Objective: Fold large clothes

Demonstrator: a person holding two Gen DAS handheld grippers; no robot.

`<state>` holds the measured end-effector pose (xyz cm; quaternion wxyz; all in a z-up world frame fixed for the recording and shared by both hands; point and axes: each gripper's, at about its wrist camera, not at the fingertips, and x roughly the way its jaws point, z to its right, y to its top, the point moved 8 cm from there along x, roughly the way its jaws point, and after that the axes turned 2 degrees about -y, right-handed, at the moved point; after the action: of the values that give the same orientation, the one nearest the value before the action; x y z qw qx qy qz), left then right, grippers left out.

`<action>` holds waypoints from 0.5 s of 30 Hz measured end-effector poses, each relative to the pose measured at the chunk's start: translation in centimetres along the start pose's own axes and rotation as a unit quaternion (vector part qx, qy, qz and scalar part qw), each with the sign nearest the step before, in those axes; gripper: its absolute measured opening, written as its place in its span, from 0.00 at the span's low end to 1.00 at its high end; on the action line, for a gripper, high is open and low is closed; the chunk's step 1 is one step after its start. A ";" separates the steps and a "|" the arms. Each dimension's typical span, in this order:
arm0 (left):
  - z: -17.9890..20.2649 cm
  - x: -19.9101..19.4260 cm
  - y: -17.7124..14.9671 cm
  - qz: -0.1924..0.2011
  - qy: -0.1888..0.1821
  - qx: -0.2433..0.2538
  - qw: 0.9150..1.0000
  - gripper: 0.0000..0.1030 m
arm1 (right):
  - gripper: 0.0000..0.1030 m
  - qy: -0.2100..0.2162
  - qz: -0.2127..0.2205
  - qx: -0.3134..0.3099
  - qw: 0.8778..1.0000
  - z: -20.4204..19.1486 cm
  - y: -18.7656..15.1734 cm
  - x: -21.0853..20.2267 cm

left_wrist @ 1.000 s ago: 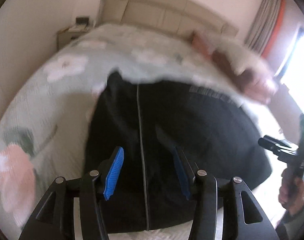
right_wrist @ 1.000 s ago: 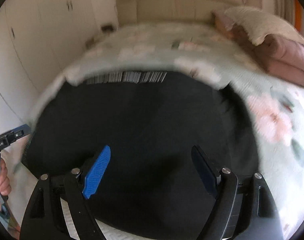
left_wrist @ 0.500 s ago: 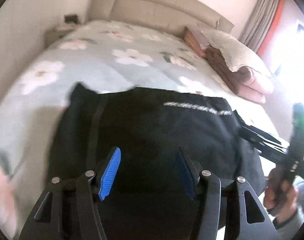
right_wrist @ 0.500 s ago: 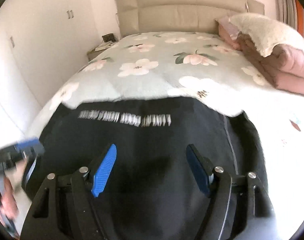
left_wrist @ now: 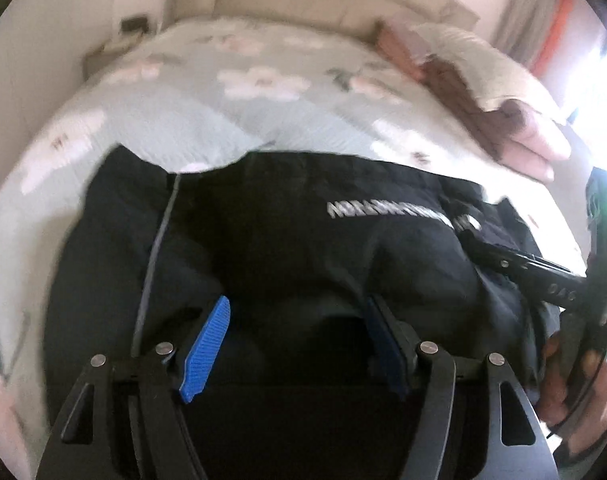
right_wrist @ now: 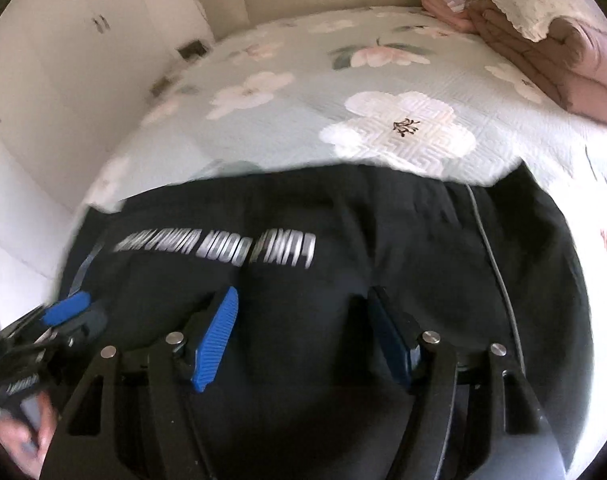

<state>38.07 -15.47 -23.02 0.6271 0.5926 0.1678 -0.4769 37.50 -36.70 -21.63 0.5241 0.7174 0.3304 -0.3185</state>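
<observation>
A large black garment with a line of white lettering and a thin grey zipper stripe (left_wrist: 287, 248) lies spread across the near end of a bed covered in a pale green quilted bedspread printed with white and pink flowers (left_wrist: 207, 120). The left gripper (left_wrist: 299, 344) hangs over the garment's near part with its blue-padded fingers (left_wrist: 207, 344) spread wide and nothing between them; black cloth fills the view directly beneath and ahead of it, and the lettering sits further out, to its right. The right gripper (right_wrist: 303, 340) is likewise wide open and empty, poised over the same black fabric (right_wrist: 323, 288), the lettering just beyond its left finger and the grey stripe running down to its right. Whether either gripper touches the cloth cannot be told. Each gripper shows at the edge of the other's view, held in a hand. A stack of folded pink blankets topped by a cream cover (right_wrist: 543, 32) rests along the bed's far right side, well apart from the garment.
</observation>
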 end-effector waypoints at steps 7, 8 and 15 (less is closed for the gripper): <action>-4.4 -4.6 -5.4 0.003 0.012 -0.037 0.999 0.70 | 0.68 -0.018 -0.015 -0.036 0.999 1.0 -9.1 -5.5; -5.2 -3.8 -6.1 -0.011 0.018 -0.048 0.999 0.70 | 0.68 -0.028 -0.015 -0.048 0.998 0.8 -9.5 -5.4; -6.0 -1.4 -6.6 -0.032 0.011 -0.044 0.998 0.79 | 0.69 -0.064 0.000 -0.064 0.996 0.5 -10.0 -3.4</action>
<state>34.24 -8.42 -27.21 0.6353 0.5639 0.2139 -0.4822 27.40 -35.36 -24.43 0.5889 0.6605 0.3164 -0.3418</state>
